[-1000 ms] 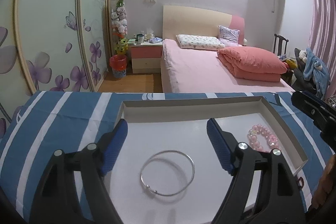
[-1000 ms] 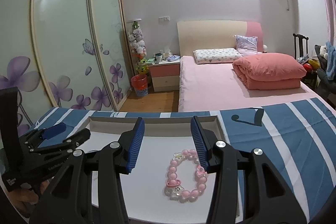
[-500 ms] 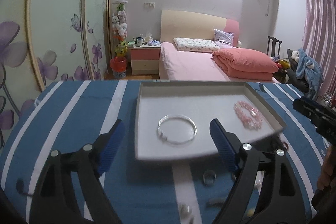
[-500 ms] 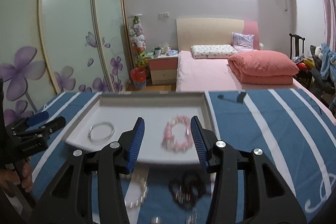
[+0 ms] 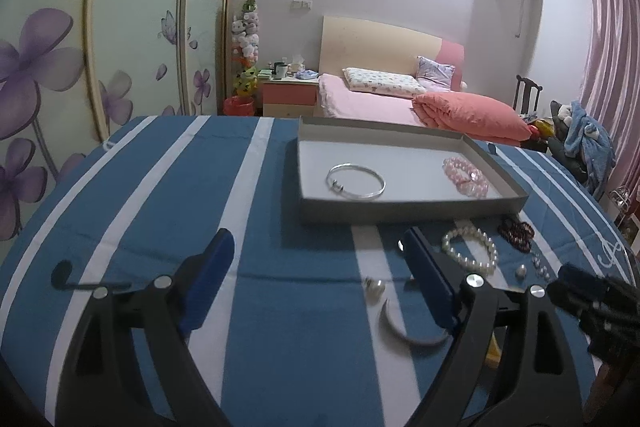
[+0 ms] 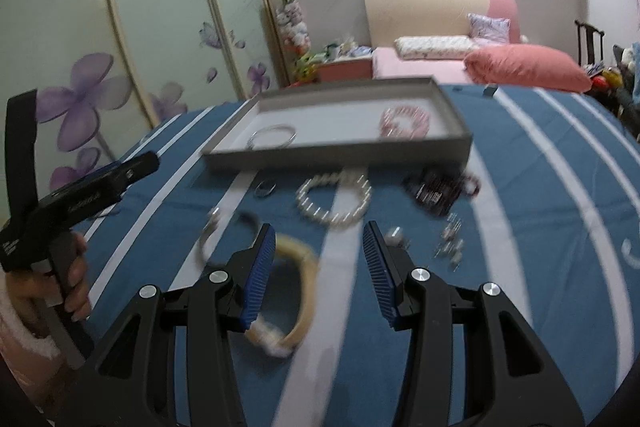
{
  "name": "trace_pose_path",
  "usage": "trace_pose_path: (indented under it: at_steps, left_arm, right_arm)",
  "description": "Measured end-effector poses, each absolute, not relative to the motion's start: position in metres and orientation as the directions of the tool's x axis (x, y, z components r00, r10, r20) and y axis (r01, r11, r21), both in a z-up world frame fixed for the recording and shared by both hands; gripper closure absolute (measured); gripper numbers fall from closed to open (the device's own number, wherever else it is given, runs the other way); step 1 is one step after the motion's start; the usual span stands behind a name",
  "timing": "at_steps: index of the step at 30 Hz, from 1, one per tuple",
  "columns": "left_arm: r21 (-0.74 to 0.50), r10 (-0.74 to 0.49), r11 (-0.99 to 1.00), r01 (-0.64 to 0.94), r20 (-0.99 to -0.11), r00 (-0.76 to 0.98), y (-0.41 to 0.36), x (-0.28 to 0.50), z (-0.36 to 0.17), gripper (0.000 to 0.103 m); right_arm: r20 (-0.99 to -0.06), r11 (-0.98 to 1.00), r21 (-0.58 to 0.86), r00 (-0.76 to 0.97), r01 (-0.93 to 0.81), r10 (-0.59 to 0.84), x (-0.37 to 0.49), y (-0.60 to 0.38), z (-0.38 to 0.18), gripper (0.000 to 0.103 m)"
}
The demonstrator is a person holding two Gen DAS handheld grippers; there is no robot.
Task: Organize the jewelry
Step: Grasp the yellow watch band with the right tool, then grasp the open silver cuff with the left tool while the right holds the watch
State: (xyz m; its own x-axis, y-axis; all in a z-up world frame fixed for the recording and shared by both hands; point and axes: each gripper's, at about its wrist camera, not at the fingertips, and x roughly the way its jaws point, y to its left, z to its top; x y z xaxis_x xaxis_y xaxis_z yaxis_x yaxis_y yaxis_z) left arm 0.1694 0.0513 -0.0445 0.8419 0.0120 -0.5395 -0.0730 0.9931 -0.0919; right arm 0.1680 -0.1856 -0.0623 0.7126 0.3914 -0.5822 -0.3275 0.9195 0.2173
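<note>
A grey tray (image 5: 400, 205) lies on the blue striped cloth and holds a silver bangle (image 5: 356, 181) and a pink bead bracelet (image 5: 466, 177). In front of it lie a pearl bracelet (image 5: 472, 253), a dark bead bracelet (image 5: 518, 231) and a silver cuff (image 5: 412, 327). My left gripper (image 5: 318, 243) hovers wide open over bare cloth, short of the tray. My right gripper (image 6: 319, 231) stands half open and empty above the cloth, with the pearl bracelet (image 6: 332, 199) just beyond its tips and a cream bangle (image 6: 296, 291) under its left finger.
Small earrings (image 6: 450, 243) and a ring (image 5: 374, 287) are scattered on the cloth (image 5: 160, 187). A hand (image 6: 72, 283) holds the left gripper at the left of the right wrist view. A bed, a nightstand and sliding wardrobe doors stand beyond the table.
Both grippers have drawn back from over the tray toward the near side. The bangle and the pink bracelet stay in the tray, and loose jewelry on the cloth has come into view. The left jaws stand slightly wider.
</note>
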Motion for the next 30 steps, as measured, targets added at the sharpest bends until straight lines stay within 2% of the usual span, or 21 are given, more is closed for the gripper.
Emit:
trace_pose_path:
  at_steps: [4,6,8,10,18,19,22,25,30]
  left_arm:
    - [-0.088,0.022,0.993,-0.083,-0.542,0.84,0.055,0.154,-0.049,0.019]
    - [-0.089,0.026,0.992,-0.088,-0.542,0.84,0.057,0.15,-0.051,0.019]
    - [-0.09,0.033,0.991,-0.096,-0.54,0.841,0.06,0.146,-0.05,0.019]
    - [-0.092,0.035,0.991,-0.099,-0.536,0.843,0.062,0.143,-0.048,0.019]
    - [-0.088,0.034,0.991,-0.096,-0.538,0.842,0.06,0.144,-0.045,0.017]
    - [-0.088,0.031,0.992,-0.094,-0.542,0.84,0.058,0.145,-0.046,0.017]
    - [-0.086,0.025,0.993,-0.087,-0.556,0.831,0.053,0.149,-0.048,0.017]
    - [-0.093,0.009,0.993,-0.077,-0.578,0.816,0.044,0.153,-0.053,0.017]
    - [-0.101,-0.024,0.994,-0.05,-0.625,0.78,0.022,0.161,-0.064,0.011]
  right_arm:
    - [-0.595,0.913,0.232,0.693,-0.336,0.407,0.154,-0.177,-0.071,0.056]
    - [-0.605,0.913,0.234,0.685,-0.334,0.406,0.15,-0.173,-0.075,0.049]
    - [-0.612,0.914,0.234,0.68,-0.33,0.402,0.148,-0.168,-0.077,0.037]
    - [-0.625,0.924,0.213,0.682,-0.319,0.38,0.15,-0.16,-0.078,0.032]
    - [-0.705,0.953,0.146,0.648,-0.265,0.289,0.168,-0.144,-0.089,0.032]
    - [-0.709,0.955,0.14,0.646,-0.263,0.282,0.169,-0.144,-0.091,0.033]
    - [-0.712,0.95,0.149,0.637,-0.275,0.296,0.171,-0.145,-0.094,0.054]
    - [-0.708,0.946,0.156,0.636,-0.284,0.308,0.168,-0.149,-0.093,0.066]
    - [-0.703,0.959,0.169,0.654,-0.229,0.28,0.168,-0.175,-0.093,0.073]
